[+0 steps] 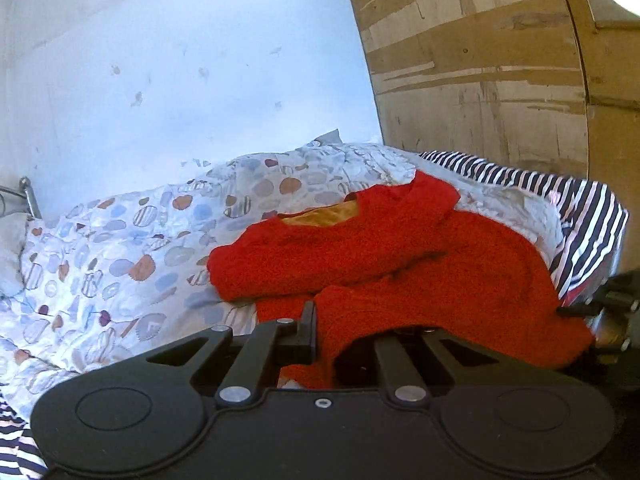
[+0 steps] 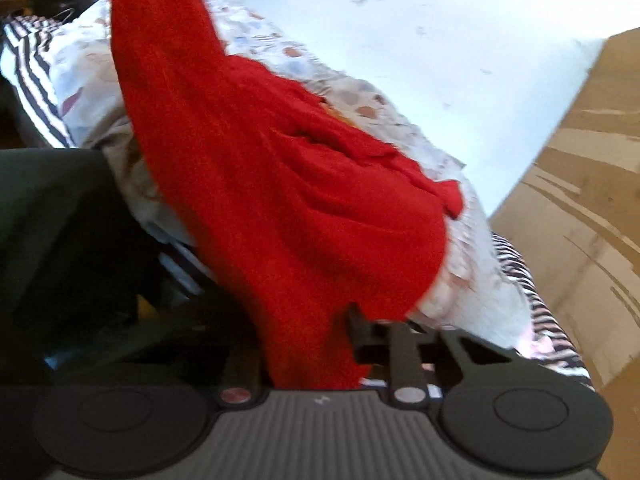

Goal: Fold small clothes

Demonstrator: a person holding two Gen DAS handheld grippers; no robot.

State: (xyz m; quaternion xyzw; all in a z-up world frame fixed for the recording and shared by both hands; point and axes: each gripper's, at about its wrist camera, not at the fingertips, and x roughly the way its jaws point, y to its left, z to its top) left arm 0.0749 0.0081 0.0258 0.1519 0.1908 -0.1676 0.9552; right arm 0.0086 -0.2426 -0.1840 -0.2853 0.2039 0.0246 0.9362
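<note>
Landmark: red garment (image 1: 400,264), a fuzzy, towelling-like knit with an orange-yellow lining showing at its neck opening.

Left wrist view, left to right:
- Metal bed rail (image 1: 28,196), thin grey tube, far left of the red garment, against the pale wall (image 1: 180,60).
- Quilt (image 1: 120,248), white, puckered and soft, printed with rounded blue, rust and striped blobs; it lies under the red garment and spreads to its left.
- Left tool (image 1: 320,332), black plastic with linked arms and round pivots; its jaws are nearly together and pinch a fold of the red garment's near edge. Cloth drapes over the right-hand finger.
- Red garment, crumpled in rounded folds on the quilt, directly ahead of the left tool and reaching to its right.
- Striped cloth (image 1: 580,216), navy and white bands, behind and to the right of the red garment.
- Wooden panel (image 1: 480,80), tan, scuffed, with pale peeled streaks, standing above and behind the red garment.
- Part of the other tool shows at the red garment's right edge.

Right wrist view, left to right:
- Dark blurred shape, left of the red garment; cannot tell what it is.
- Red garment (image 2: 280,184) hangs stretched from the upper left down into the right tool (image 2: 320,340). The jaws stand narrow with the cloth between them; only the right-hand finger shows, so whether they press on the cloth cannot be told.
</note>
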